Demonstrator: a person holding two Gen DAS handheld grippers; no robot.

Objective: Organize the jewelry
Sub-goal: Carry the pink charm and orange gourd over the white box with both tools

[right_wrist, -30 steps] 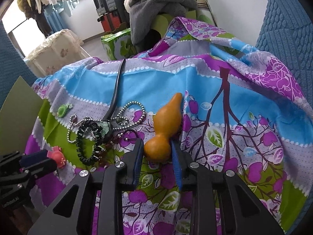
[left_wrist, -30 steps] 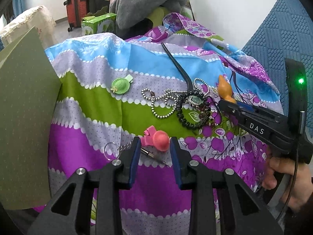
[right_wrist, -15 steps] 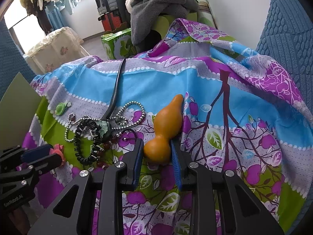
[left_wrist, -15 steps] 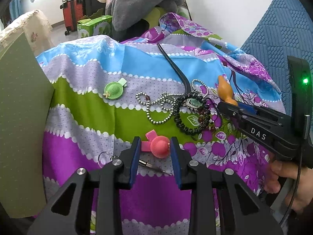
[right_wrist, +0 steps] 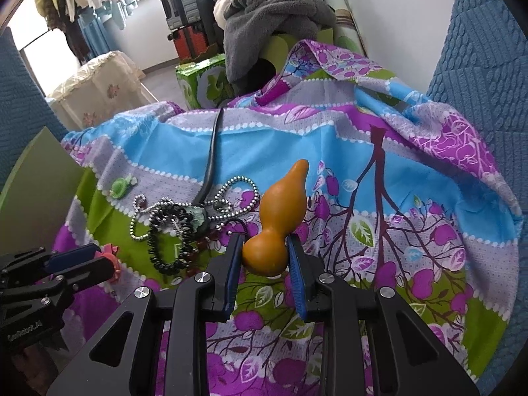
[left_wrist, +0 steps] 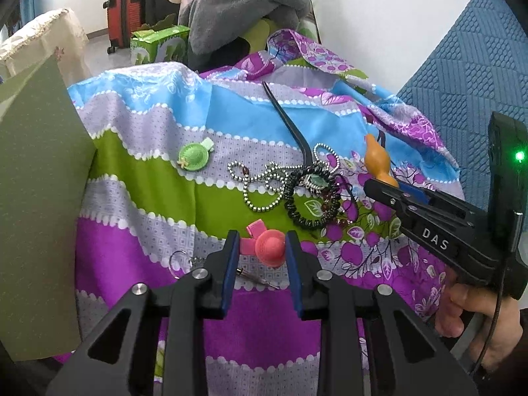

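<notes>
Bright patchwork cloth [left_wrist: 158, 198] covers the surface; cluttered room behind. Left tongs [left_wrist: 260, 250] grip pink hat clip [left_wrist: 269, 247]; right tongs [right_wrist: 264, 255] grip orange gourd [right_wrist: 274, 224].

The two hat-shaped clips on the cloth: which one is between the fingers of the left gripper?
The pink hat clip sits between the left gripper fingers. The green hat clip lies farther away on the cloth, untouched.

It was a lived-in home, a bedroom or spare room. A patterned sheet [right_wrist: 264, 151] covered the worktop; past its far edge a grey blanket [right_wrist: 274, 16] lay heaped beside suitcases [left_wrist: 120, 6]. Clothes [right_wrist: 79, 10] hung near a window, and a lace-draped stand [right_wrist: 99, 89] stood on the floor.
</notes>
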